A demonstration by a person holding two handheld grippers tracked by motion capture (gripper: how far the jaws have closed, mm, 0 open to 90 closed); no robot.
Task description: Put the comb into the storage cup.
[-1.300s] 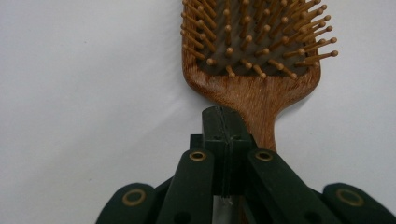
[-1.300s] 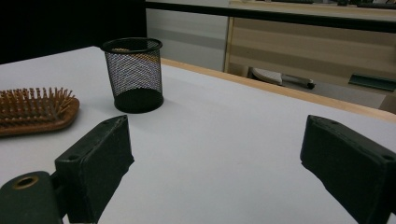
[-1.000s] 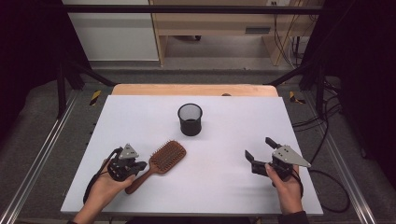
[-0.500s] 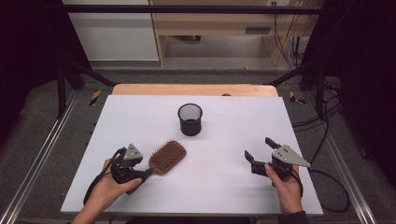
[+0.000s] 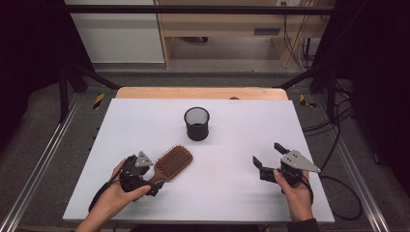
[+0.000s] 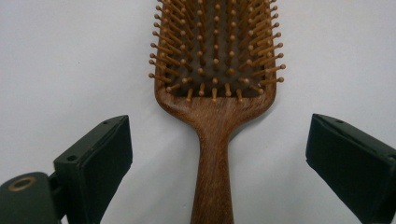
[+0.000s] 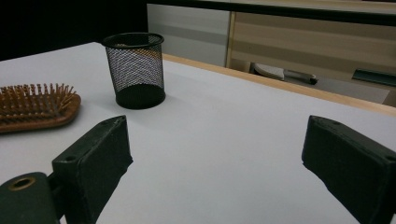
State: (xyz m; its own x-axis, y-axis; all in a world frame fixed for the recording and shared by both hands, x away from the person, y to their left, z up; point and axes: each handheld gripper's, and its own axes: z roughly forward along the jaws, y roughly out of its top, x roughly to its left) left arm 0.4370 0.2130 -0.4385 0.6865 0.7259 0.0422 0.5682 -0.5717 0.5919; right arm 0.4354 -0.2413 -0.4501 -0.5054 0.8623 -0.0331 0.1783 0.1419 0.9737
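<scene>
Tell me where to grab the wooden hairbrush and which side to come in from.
Grip the hairbrush by its narrow handle, coming in from the handle end nearest the person. It lies flat with bristles up, and the handle is slim enough for the jaws, while the head is wide and bristly. The left tongs already straddle the handle, open, so closing there looks simplest.

left gripper [image 5: 153,180] drawn slightly back along hairbrush [image 5: 170,163] handle, apparently
</scene>
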